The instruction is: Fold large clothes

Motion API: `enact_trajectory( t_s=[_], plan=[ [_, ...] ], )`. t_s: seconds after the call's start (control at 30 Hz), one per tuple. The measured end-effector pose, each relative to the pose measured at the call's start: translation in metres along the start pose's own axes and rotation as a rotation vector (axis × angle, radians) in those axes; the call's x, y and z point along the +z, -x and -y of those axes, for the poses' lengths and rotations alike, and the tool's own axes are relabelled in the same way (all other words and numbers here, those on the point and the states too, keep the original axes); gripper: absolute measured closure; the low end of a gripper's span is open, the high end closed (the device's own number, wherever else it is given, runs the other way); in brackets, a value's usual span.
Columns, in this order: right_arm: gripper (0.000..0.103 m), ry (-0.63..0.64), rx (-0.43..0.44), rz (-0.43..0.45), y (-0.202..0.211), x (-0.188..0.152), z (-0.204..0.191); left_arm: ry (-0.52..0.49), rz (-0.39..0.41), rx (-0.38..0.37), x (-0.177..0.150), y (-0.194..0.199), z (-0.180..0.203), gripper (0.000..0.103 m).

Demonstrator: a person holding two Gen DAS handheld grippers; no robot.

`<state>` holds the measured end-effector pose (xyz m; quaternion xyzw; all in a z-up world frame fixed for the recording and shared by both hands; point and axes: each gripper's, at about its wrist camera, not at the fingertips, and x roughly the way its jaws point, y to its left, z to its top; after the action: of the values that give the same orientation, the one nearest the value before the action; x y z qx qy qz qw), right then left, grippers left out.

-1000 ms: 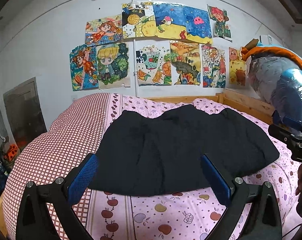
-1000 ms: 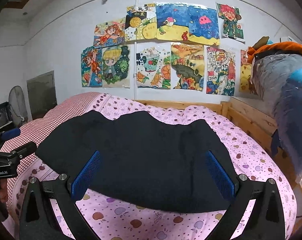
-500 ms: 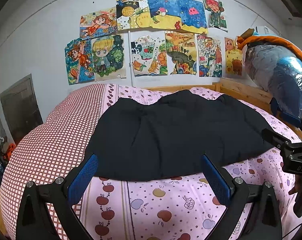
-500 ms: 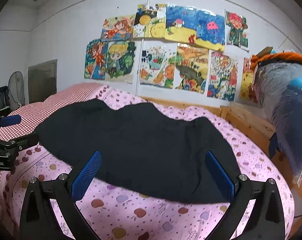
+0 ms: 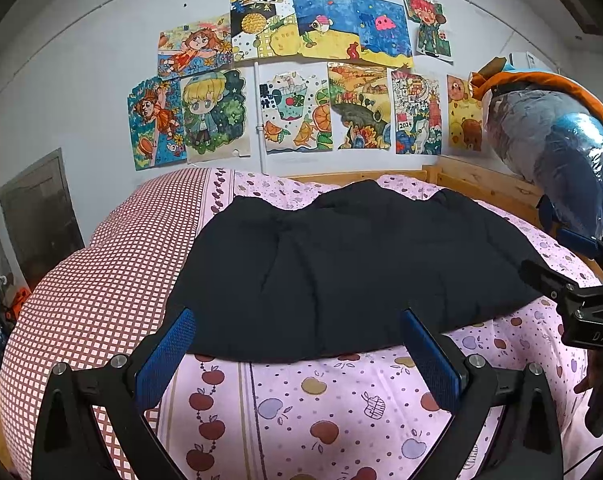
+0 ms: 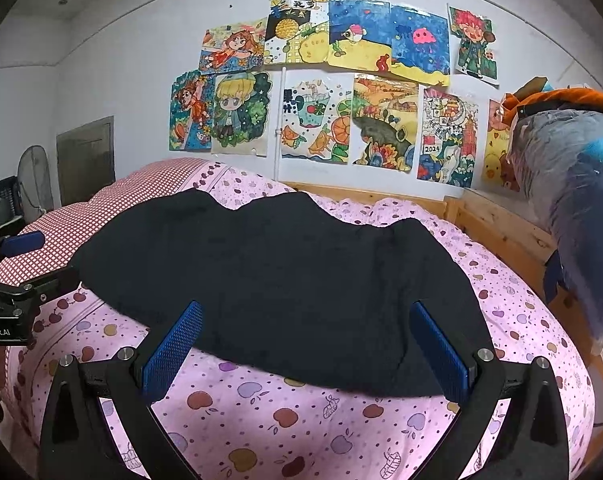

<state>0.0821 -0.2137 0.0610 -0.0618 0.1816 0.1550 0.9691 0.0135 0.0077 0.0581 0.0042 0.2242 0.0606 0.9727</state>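
So there are two tools here, one per hand, and one black garment. The left tool (image 5: 297,344) has its blue-padded fingers (image 5: 165,356) spread wide apart, nothing between them, not touching anything. Same deal with the right tool (image 6: 305,340): fingers wide apart and holding nothing. Each tool also shows up at the edge of the other's camera, the right one at the far right of the left view and the left one at the far left of the right view.

Right under both is the pink quilt (image 5: 301,400) with little apples and fruit printed on it, covering the bed. One strip of it along the left side is red-and-white checked (image 5: 101,280).

The black garment (image 5: 341,272) lies spread out flat on that quilt, just beyond the fingertips of both tools. In the left view its near hem runs across right between the finger pads; in the right view (image 6: 285,280) it's similar, with the near edge sitting just past the tips. No contact as far as I can see.

Behind it there's a wooden bed frame (image 6: 497,224), a plastic-wrapped bundle (image 6: 573,200) on the right, and about a dozen kids' drawings (image 5: 301,80) taped on the white wall.
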Motion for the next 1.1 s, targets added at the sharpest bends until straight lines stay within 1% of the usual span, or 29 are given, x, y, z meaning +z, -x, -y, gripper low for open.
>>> enact_trajectory(
  t_s=[0.8, 1.03, 1.1],
  plan=[
    [0.001, -0.014, 0.012, -0.018, -0.0045, -0.0016, -0.0019, 0.003, -0.004, 0.001, 0.0000, -0.0005, 0.0008, 0.000],
    [0.001, -0.025, 0.012, -0.029, -0.0068, -0.0028, -0.0003, 0.022, -0.026, 0.007, -0.0049, -0.0039, 0.0019, 0.000],
    [0.001, -0.029, 0.011, -0.033, -0.0073, -0.0029, -0.0004, 0.021, -0.021, 0.006, -0.0059, -0.0026, 0.0027, 0.000]
  ],
)
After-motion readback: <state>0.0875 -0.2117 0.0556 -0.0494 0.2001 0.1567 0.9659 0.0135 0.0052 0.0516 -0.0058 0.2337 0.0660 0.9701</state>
